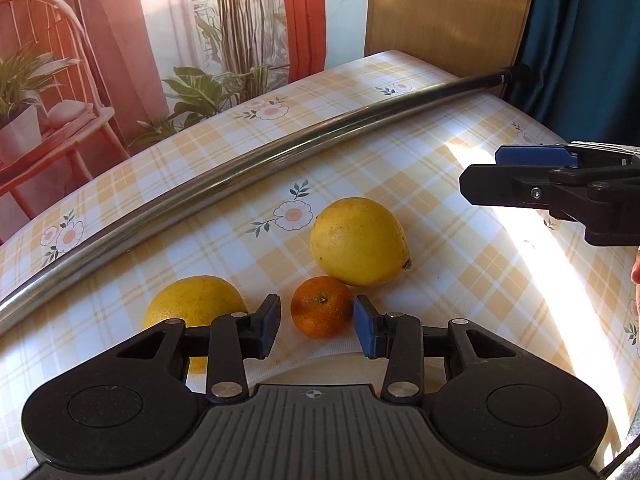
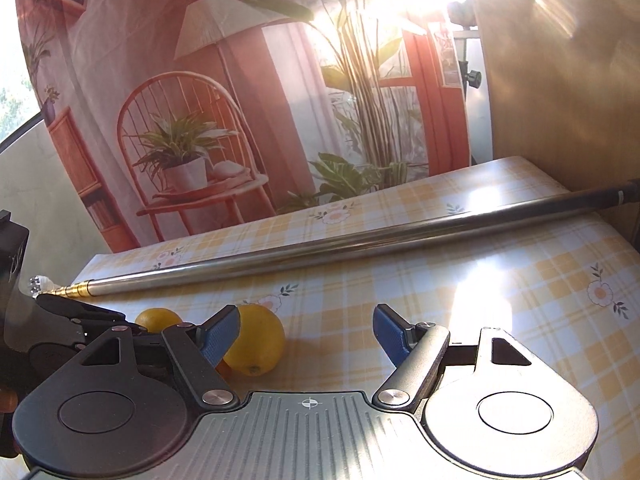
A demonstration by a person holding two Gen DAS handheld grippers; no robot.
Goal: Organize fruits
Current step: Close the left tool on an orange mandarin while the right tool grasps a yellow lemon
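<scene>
In the left wrist view a small orange mandarin (image 1: pixel 322 307) lies on the checked tablecloth, in line with the gap of my left gripper (image 1: pixel 317 330), which is open; its blue pads stand either side of the fruit without squeezing it. A large lemon (image 1: pixel 358 242) lies just behind the mandarin, and a second lemon (image 1: pixel 194 302) lies to the left, partly hidden by a finger. My right gripper (image 1: pixel 488 172) hovers at the right, side-on. In its own view the right gripper (image 2: pixel 306 334) is open and empty, with the large lemon (image 2: pixel 258 340) behind its left finger.
A long telescopic metal pole (image 1: pixel 240 176) lies across the table (image 1: pixel 460 260) behind the fruit. A printed backdrop (image 2: pixel 200 120), a wood panel (image 1: pixel 448 12) and a teal curtain (image 1: pixel 580 40) close off the far side. A pale curved rim (image 1: pixel 320 366) shows under my left gripper.
</scene>
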